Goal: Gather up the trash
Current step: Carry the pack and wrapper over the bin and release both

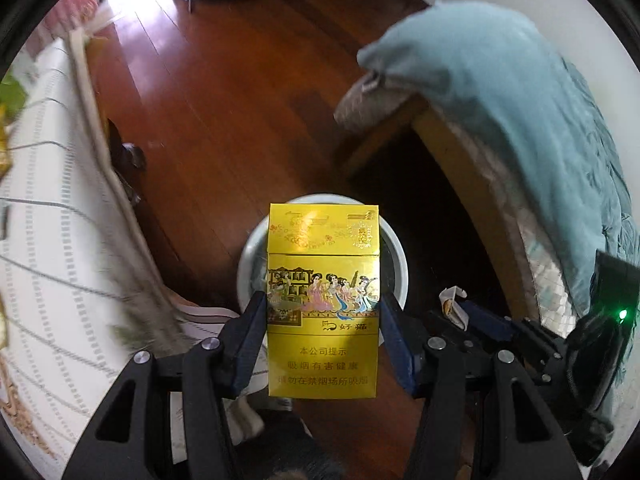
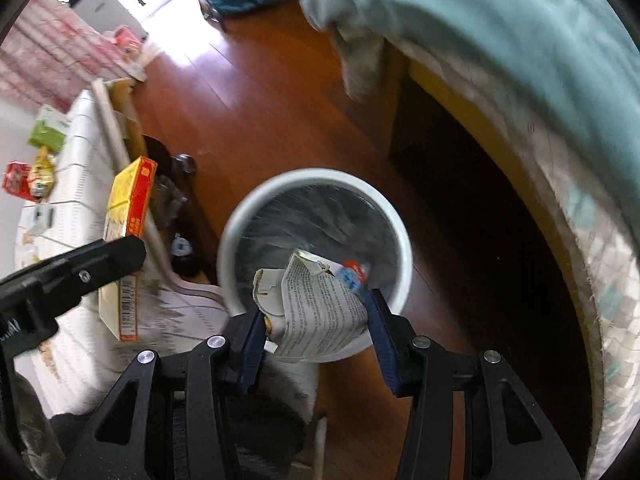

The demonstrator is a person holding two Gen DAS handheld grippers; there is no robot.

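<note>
My left gripper (image 1: pixel 323 312) is shut on a yellow cigarette pack (image 1: pixel 323 304) and holds it upright above the white round trash bin (image 1: pixel 396 248) on the wooden floor. The pack also shows in the right wrist view (image 2: pixel 128 232), at the left. My right gripper (image 2: pixel 316 312) is shut on a crumpled printed paper box (image 2: pixel 316 312) over the near rim of the bin (image 2: pixel 316 178). The bin holds a small red and blue piece (image 2: pixel 354 274). The right gripper with its paper shows in the left wrist view (image 1: pixel 454 306).
A table with a white patterned cloth (image 2: pixel 80 148) stands at the left with several small packets (image 2: pixel 40 172) on it. A bed with a teal blanket (image 1: pixel 520 100) fills the right. Wooden floor (image 1: pixel 224 92) lies beyond the bin.
</note>
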